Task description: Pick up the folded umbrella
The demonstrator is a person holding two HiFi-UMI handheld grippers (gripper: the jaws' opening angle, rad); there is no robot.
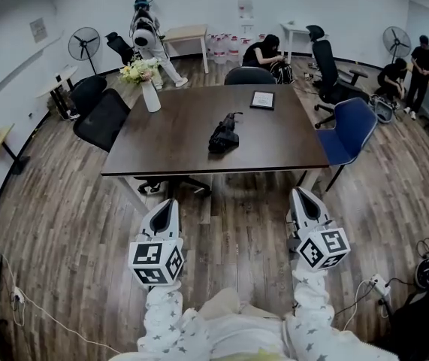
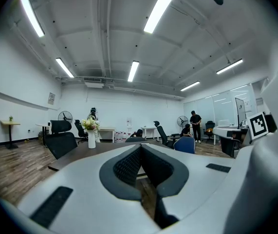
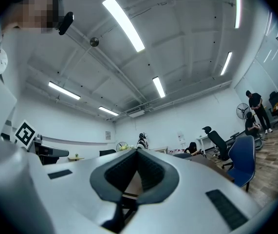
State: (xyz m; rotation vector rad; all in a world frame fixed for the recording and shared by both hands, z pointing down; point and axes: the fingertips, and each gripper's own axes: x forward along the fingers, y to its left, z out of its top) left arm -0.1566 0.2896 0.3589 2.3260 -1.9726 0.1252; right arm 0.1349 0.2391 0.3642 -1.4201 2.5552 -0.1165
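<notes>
A black folded umbrella (image 1: pixel 224 134) lies near the middle of the dark brown table (image 1: pixel 176 145) in the head view. Both grippers hover over the wooden floor short of the table's near edge, well apart from the umbrella. My left gripper (image 1: pixel 166 205) is shut with nothing between its jaws, and its tips meet in the left gripper view (image 2: pixel 140 146). My right gripper (image 1: pixel 301 195) is also shut and empty, its tips touching in the right gripper view (image 3: pixel 137 151). The umbrella is hidden in both gripper views.
On the table stand a white vase with flowers (image 1: pixel 148 89) at the far left and a tablet (image 1: pixel 262 99) at the far side. Black chairs (image 1: pixel 103 117) flank the left, a blue chair (image 1: pixel 349 130) the right. People (image 1: pixel 263 53) sit and stand at the back.
</notes>
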